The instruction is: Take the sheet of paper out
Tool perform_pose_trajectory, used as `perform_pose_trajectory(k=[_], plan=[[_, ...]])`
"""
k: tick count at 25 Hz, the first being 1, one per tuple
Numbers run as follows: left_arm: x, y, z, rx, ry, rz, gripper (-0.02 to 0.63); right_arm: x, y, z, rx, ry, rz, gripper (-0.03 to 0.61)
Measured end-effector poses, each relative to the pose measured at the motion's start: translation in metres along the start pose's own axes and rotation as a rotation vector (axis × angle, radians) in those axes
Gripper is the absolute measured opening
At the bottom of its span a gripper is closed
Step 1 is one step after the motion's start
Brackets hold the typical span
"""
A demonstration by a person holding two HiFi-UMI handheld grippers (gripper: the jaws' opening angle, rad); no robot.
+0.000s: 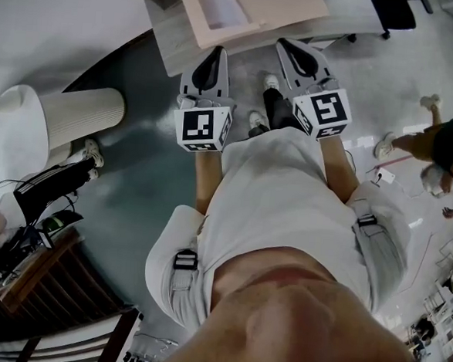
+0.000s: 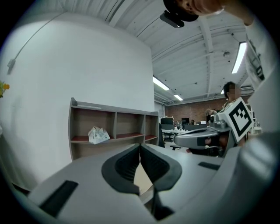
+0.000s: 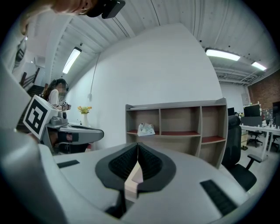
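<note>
Paper (image 1: 223, 4), a white sheet, lies inside a beige folder (image 1: 285, 2) on the desk (image 1: 170, 45), just ahead of both tools. The left tongs (image 1: 217, 53) and the right tongs (image 1: 286, 47) are each pressed together, pinching nothing.

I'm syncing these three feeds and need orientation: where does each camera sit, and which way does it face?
Head view: on the person's head, looking steeply down at a folder on the table; shows torso, forearms, left tongs and right tongs.
Left gripper view: on the left tongs, shut, facing a shelf unit; right tongs at its right.
Right gripper view: on the right tongs, shut, facing that shelf unit; left tongs at its left.
Shared: both gripper views show the white bag on the shelf.
</note>
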State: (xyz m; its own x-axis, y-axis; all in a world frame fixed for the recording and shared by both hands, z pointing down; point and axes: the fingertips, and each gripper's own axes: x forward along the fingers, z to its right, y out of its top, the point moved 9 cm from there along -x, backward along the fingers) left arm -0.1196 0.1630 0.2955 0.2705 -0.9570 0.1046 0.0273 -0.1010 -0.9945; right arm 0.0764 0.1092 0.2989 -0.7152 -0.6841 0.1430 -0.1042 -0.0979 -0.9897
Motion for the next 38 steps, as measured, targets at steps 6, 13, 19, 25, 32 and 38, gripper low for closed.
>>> perform_pose_trajectory(k=[6,13,19,25,32,38], plan=[[0.038,-0.004,-0.017,0.005,0.018,-0.006,0.023,0.041,-0.003,0.027,0.009,0.029,-0.006,0.021],[0.081,-0.006,-0.040,-0.003,0.061,-0.029,0.023,0.091,-0.001,0.061,0.013,0.077,-0.023,0.021],[0.122,-0.019,-0.058,-0.015,0.117,-0.071,0.023,0.140,-0.015,0.093,0.028,0.138,-0.067,0.021],[0.155,-0.036,-0.067,-0.023,0.162,-0.102,0.023,0.175,-0.033,0.122,0.037,0.182,-0.105,0.021],[0.181,-0.056,-0.068,-0.034,0.196,-0.139,0.023,0.199,-0.056,0.146,0.060,0.225,-0.158,0.021],[0.196,-0.076,-0.063,-0.039,0.178,-0.182,0.023,0.210,-0.081,0.152,0.086,0.247,-0.214,0.021]])
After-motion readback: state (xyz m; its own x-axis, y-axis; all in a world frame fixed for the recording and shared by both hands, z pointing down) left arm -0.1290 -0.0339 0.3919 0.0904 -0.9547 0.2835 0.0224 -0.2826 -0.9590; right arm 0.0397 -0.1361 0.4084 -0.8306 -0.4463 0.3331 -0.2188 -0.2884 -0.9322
